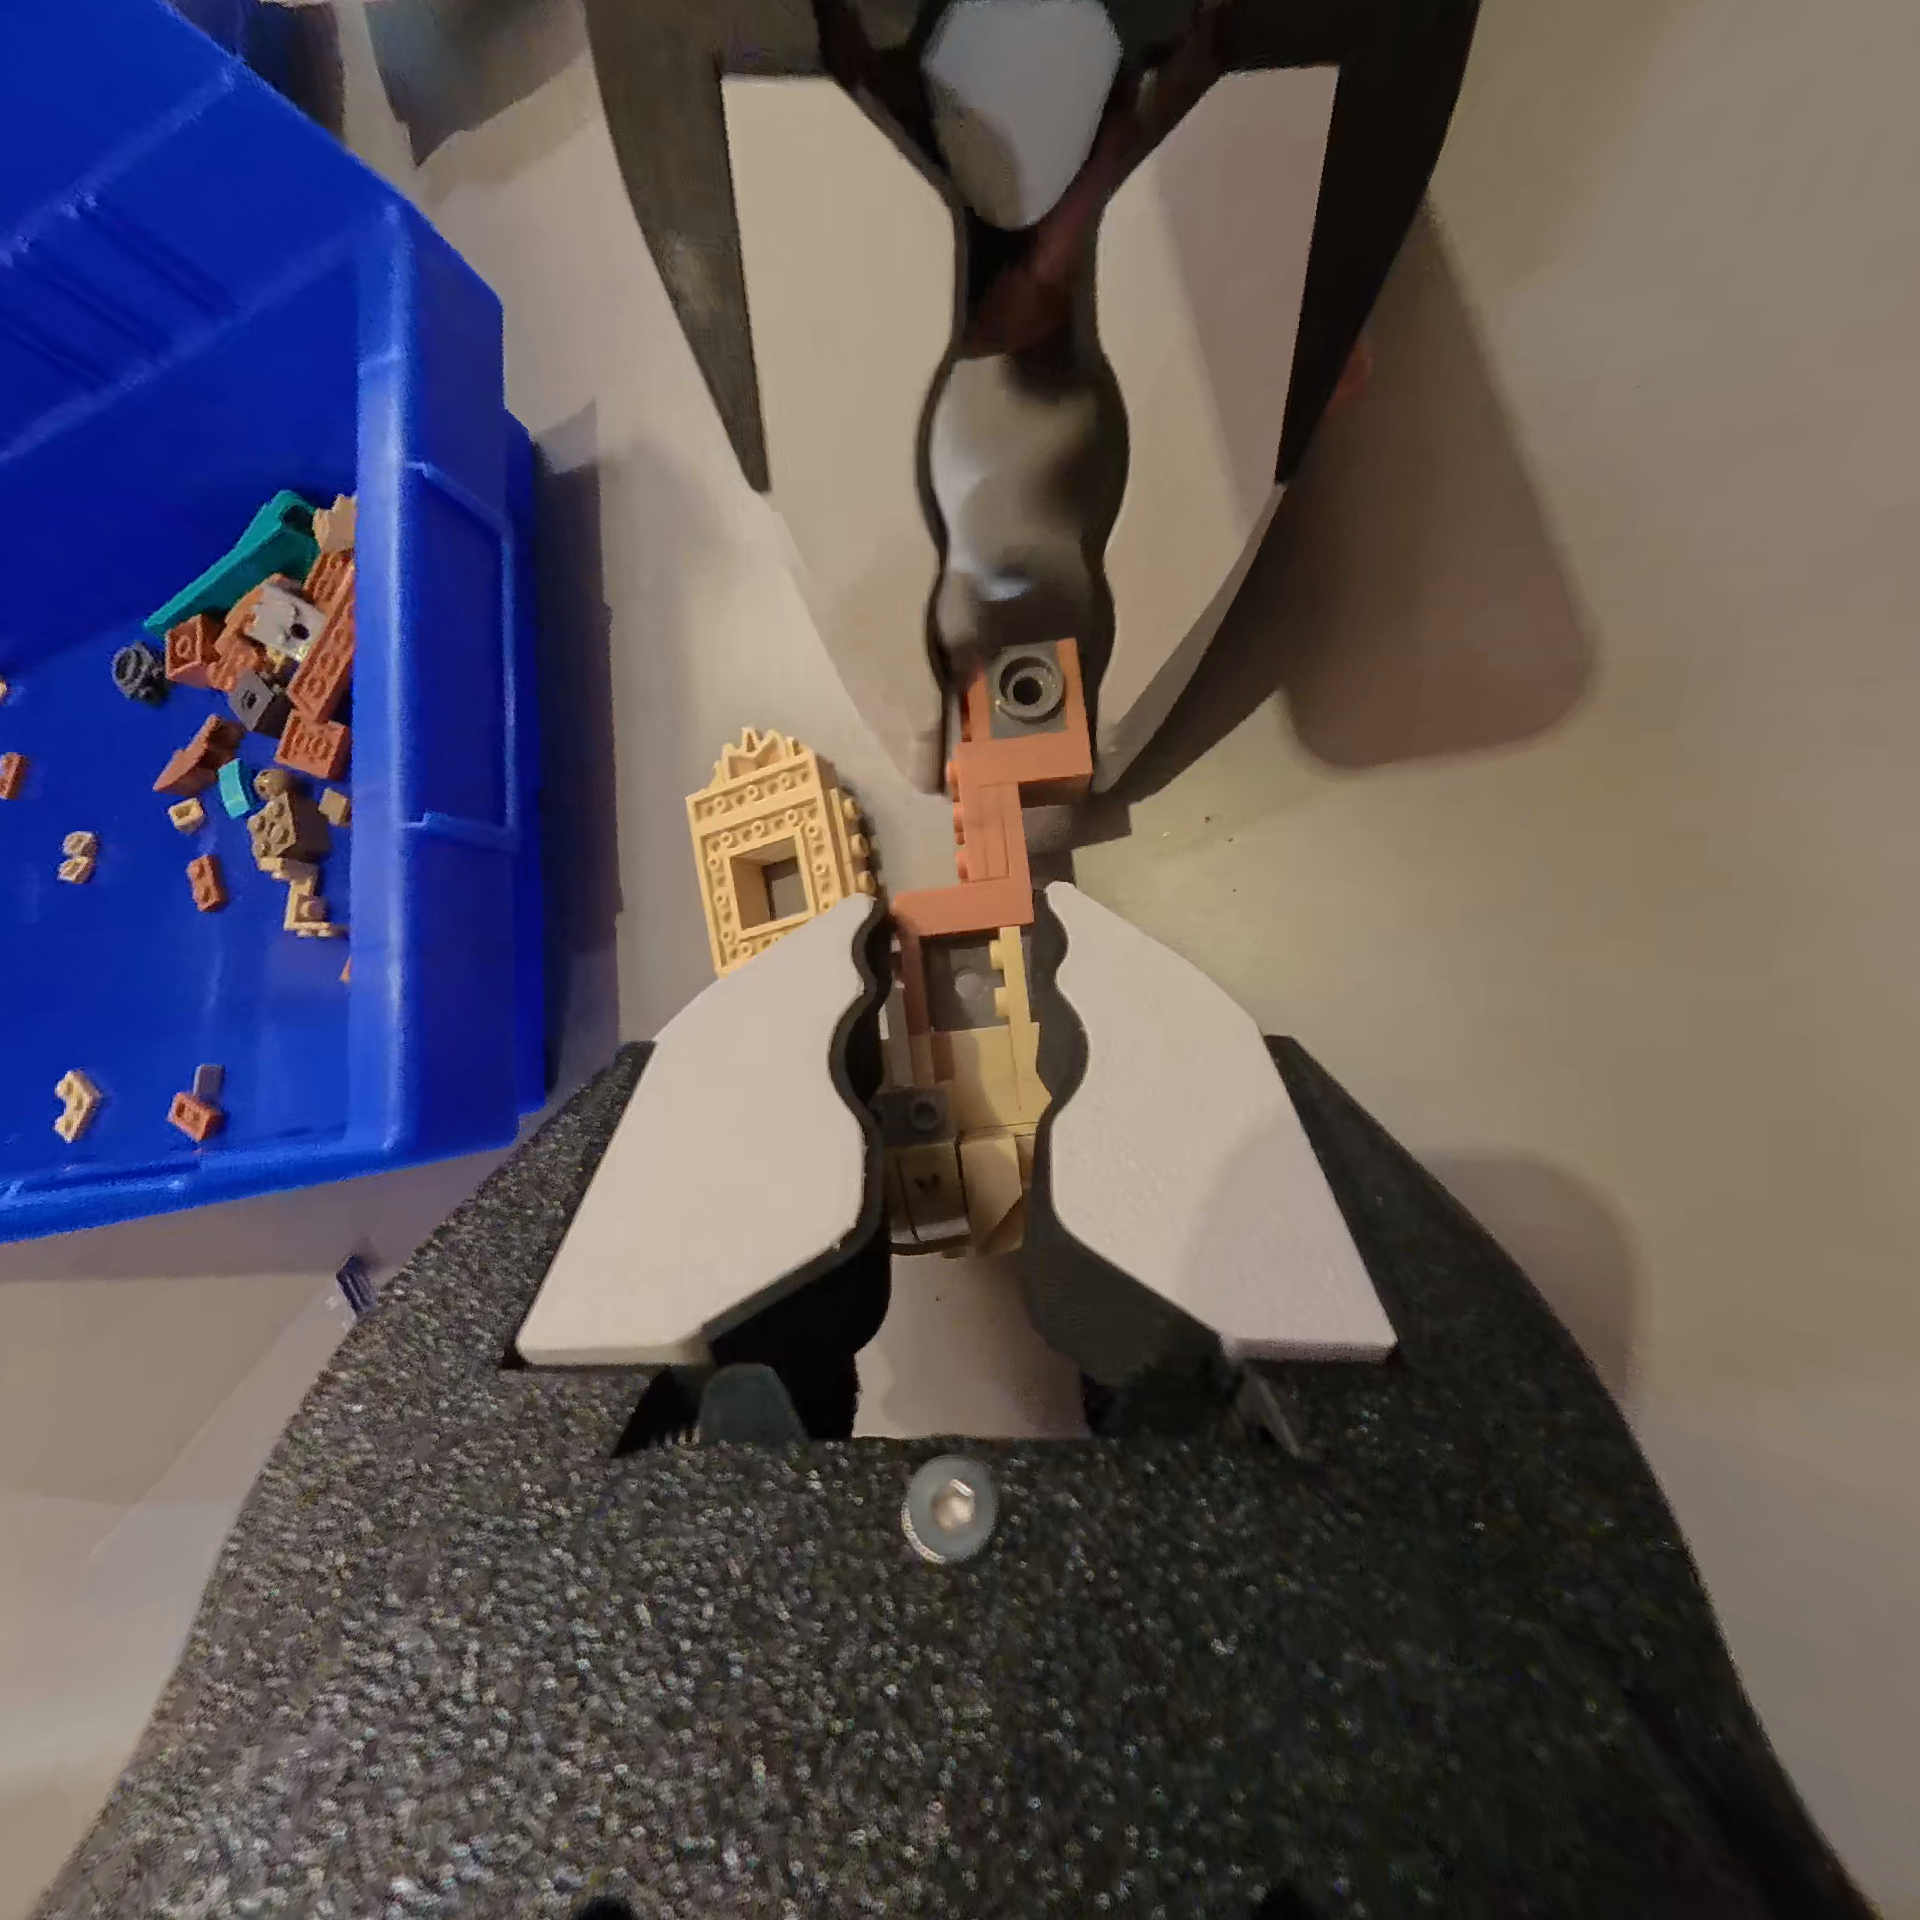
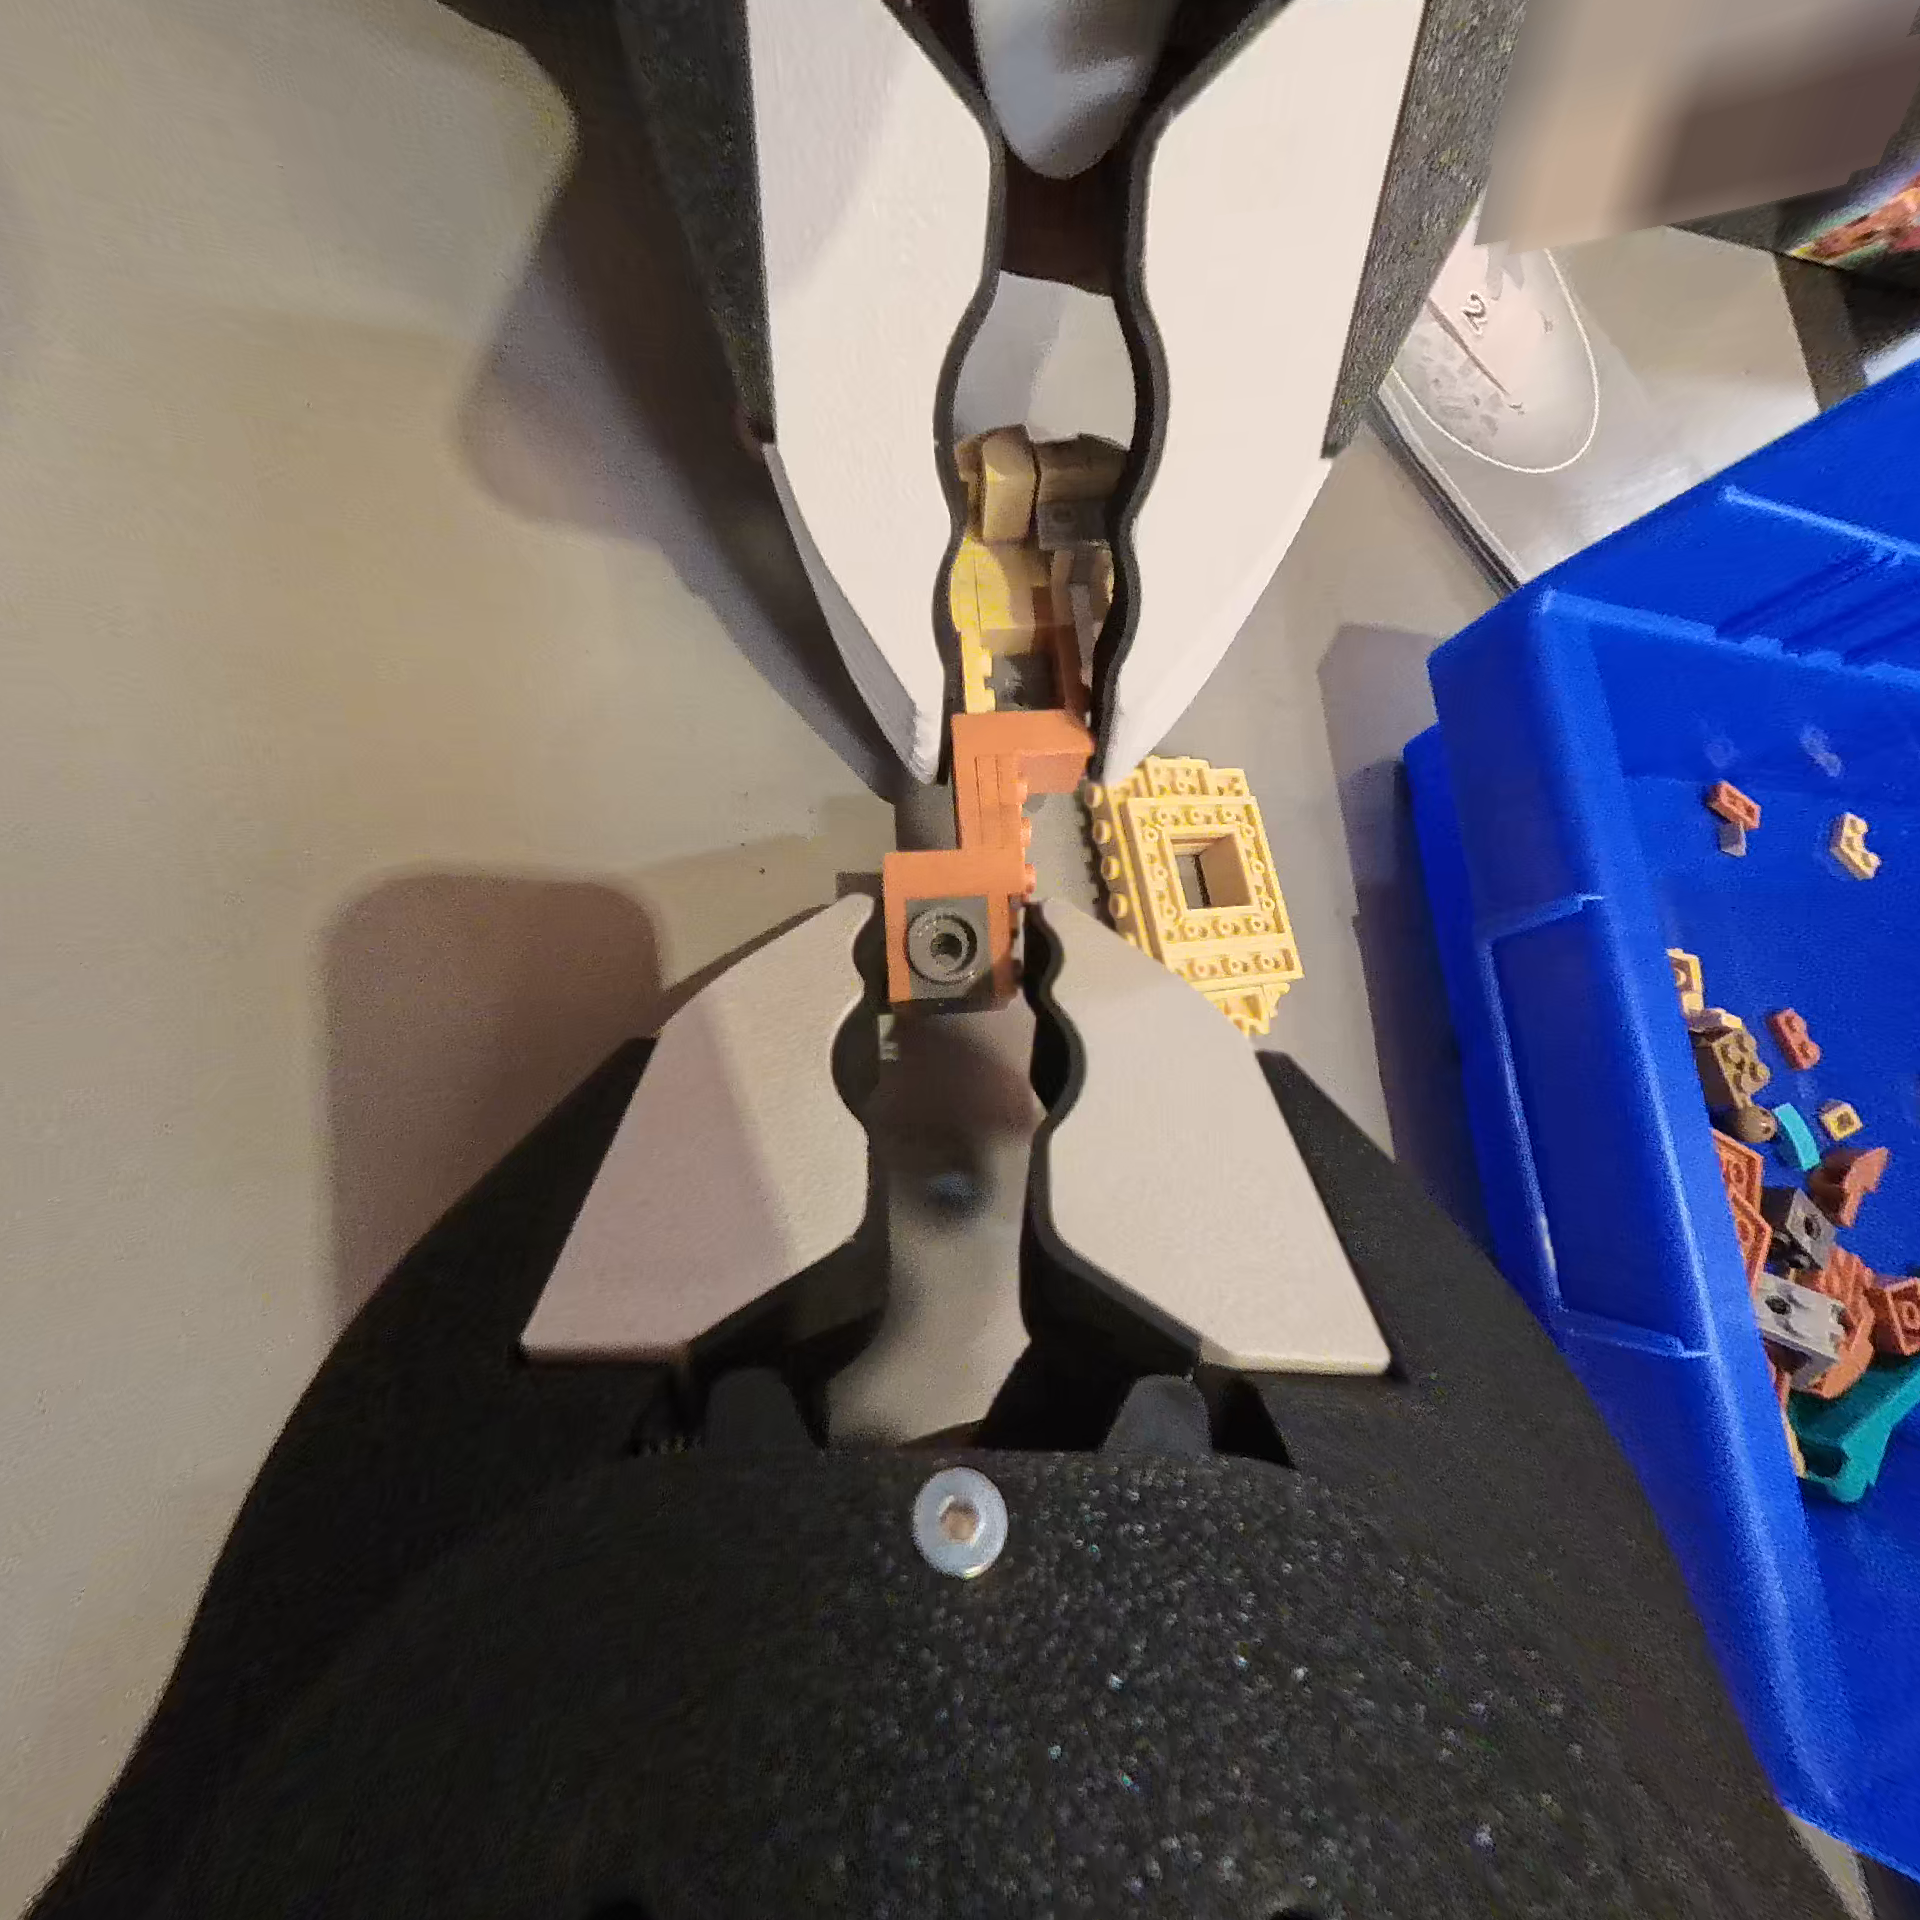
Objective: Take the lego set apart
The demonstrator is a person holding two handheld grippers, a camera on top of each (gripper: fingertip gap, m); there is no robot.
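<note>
A small brick assembly (image 1: 982, 862) of brown, tan and dark grey bricks hangs above the table between two grippers that face each other. My left gripper (image 1: 961, 935) is shut on its tan and grey end (image 1: 987, 1039), with both pads against its sides. My right gripper (image 2: 951, 935) is shut on the other end, a brown block with a dark grey round stud (image 2: 943, 951). The right gripper (image 1: 1023, 769) also shows at the top of the left wrist view. The left gripper (image 2: 1013, 758) shows at the top of the right wrist view. The brown stepped middle (image 2: 997, 821) spans the gap between the fingertips.
A tan square brick frame (image 1: 764, 862) lies on the table beside the grippers, also in the right wrist view (image 2: 1210, 883). A blue bin (image 1: 436, 727) (image 2: 1558, 987) holds several loose bricks (image 1: 270, 707). A white sheet with markings (image 2: 1496, 364) lies beyond the bin. The grippers are tip to tip, or close to it.
</note>
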